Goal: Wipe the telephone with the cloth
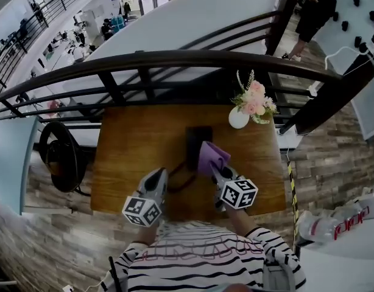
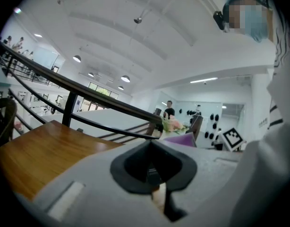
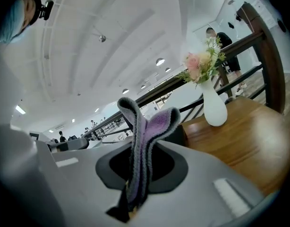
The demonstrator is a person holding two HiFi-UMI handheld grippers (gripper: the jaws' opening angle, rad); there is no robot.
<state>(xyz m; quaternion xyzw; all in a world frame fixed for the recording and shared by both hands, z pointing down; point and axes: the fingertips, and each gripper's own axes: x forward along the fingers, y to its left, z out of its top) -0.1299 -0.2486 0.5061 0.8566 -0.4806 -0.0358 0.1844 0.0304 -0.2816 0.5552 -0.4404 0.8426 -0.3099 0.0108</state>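
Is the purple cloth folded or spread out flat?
Folded. The cloth sticks up in doubled layers, pinched between the jaws of the right gripper.

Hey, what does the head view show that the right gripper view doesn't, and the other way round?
Only the head view shows the person's striped shirt and the marker cube on the right gripper. Only the right gripper view shows ceiling lamps and, close up, the jaws shut on the folded cloth. Both show the cloth, the white vase of flowers and the wooden table.
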